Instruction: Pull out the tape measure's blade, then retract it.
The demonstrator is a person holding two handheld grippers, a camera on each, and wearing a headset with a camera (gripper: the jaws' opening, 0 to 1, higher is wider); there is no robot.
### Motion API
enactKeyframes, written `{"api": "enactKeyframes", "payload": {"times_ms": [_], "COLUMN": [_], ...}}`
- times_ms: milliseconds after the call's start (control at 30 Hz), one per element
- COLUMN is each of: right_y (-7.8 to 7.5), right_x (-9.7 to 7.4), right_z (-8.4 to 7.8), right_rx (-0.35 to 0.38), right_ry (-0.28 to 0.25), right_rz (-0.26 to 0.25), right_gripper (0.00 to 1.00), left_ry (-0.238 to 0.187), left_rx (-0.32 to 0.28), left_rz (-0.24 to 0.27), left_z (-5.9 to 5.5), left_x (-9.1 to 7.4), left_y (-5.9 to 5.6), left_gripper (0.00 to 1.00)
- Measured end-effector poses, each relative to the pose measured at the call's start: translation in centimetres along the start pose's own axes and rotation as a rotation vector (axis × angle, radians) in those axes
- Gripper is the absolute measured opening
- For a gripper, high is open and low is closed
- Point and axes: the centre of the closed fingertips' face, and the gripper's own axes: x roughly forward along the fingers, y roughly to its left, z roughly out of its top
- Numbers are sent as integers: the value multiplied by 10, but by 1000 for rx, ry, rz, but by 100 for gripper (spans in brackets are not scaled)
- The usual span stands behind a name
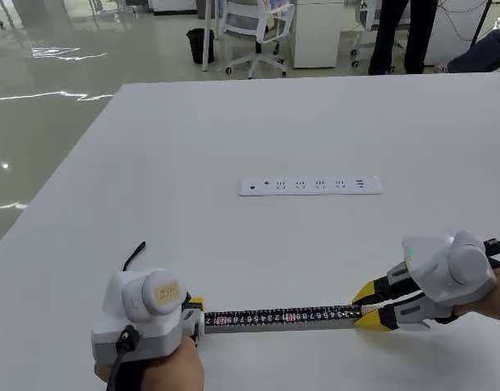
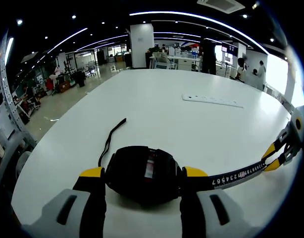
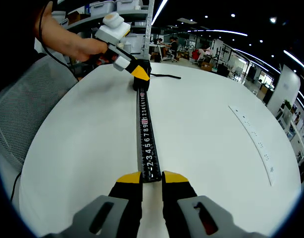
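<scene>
white table (image 1: 234, 130), white power strip (image 1: 310, 186) flat at mid-table, blade (image 1: 282, 316) stretched along near edge, black strap (image 1: 134, 254) lying by the case (image 2: 142, 173)

This looks like a big open-plan office or lab floor. Beyond the far edge of the wide white tabletop (image 1: 315, 122), a white swivel chair (image 1: 258, 32), a black waste bin (image 1: 199, 45) and a pale cabinet (image 1: 317, 32) stand on a glossy floor (image 1: 54, 98). A white power strip (image 1: 311, 186) lies on the tabletop. Long strip lights (image 2: 142, 13) curve above it. Past it are shelves of storage boxes (image 3: 105, 7) and people at desks (image 3: 169, 44).
</scene>
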Motion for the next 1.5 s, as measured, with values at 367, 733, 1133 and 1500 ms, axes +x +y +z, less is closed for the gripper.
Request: {"api": "enactKeyframes", "payload": {"times_ms": [367,733,1133,1500], "right_y": [1,3,4,3], "right_x": [-2,-2,4,6], "right_z": [1,4,11,13], "right_rx": [-2,-4,-6,-10], "right_ry": [1,1,-6,-15], "right_rz": [-1,0,7,8], "right_gripper": [14,14,14,14], "left_ry": [5,9,6,11], "left_rx": [6,11,10,10], "left_rz": [-14,-26,-23,-23], "left_z": [0,0,0,0], "left_x": [0,0,0,0], "left_y": [-1,0,0,0], "left_gripper": [55,56,55,56]}}
